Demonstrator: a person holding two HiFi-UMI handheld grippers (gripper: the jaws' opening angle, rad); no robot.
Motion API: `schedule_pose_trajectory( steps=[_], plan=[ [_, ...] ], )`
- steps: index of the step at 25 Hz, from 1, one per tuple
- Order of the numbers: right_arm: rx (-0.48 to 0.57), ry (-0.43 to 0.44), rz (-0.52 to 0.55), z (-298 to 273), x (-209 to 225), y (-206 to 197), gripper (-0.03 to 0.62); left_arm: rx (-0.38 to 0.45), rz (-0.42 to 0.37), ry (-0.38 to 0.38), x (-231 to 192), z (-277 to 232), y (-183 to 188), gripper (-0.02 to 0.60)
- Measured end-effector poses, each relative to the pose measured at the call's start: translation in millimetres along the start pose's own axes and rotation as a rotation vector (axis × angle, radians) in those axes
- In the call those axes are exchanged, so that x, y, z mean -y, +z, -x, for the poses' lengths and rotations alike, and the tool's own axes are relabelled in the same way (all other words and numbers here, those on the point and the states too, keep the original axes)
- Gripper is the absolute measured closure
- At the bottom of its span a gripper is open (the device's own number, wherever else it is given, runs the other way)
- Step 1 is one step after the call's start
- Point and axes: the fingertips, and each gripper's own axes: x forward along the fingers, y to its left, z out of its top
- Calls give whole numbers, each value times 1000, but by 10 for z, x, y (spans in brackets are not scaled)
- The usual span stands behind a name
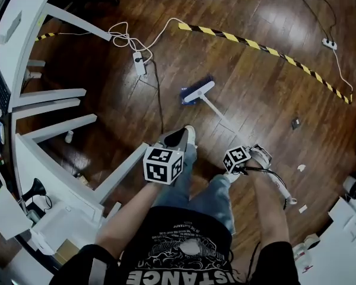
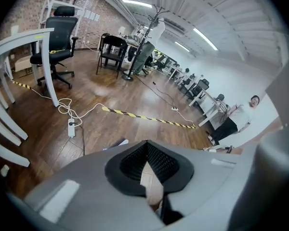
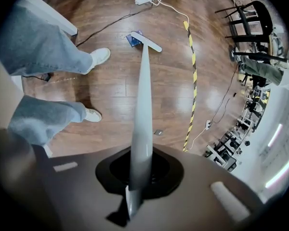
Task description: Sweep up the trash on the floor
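SWEEPING BARELY UNDER WAY: A person stands on a dark wooden floor point(image 1: 255, 88) with a broom point(image 1: 197, 92) reached out ahead of a pair of white shoes point(image 3: 100, 57). The broom's white head and blue bristles rest on the boards. Judging by how things lie, little of the job is done. A small dark scrap point(image 1: 296, 123) lies loose to the right of the broom's line, well apart from the bristles. Two white scraps point(image 1: 301, 167) lie farther to the right. No gathered pile and no dustpan are in sight, so by the look of it every scrap is yet to be brought together. The right gripper point(image 3: 140, 165) has its jaws clamped on the long pale handle point(image 3: 143, 95), which runs straight out from between them to the broom head. In the right gripper view the dark scrap shows just beside that handle. The left gripper point(image 2: 147, 147) carries nothing. Its black pads point(image 2: 166, 161) meet at the tips, and only bare floor shows through the gap behind them. It is held in front of the body, apart from the broom
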Motion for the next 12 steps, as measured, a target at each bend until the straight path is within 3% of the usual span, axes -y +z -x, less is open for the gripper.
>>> schedule_pose_trajectory(
  steps=[12],
  plan=[
    [-96, -46, -4, -843, -269, -1430, 594, -21, -67, -37, 1180, -151, -511, 577]
  ],
)
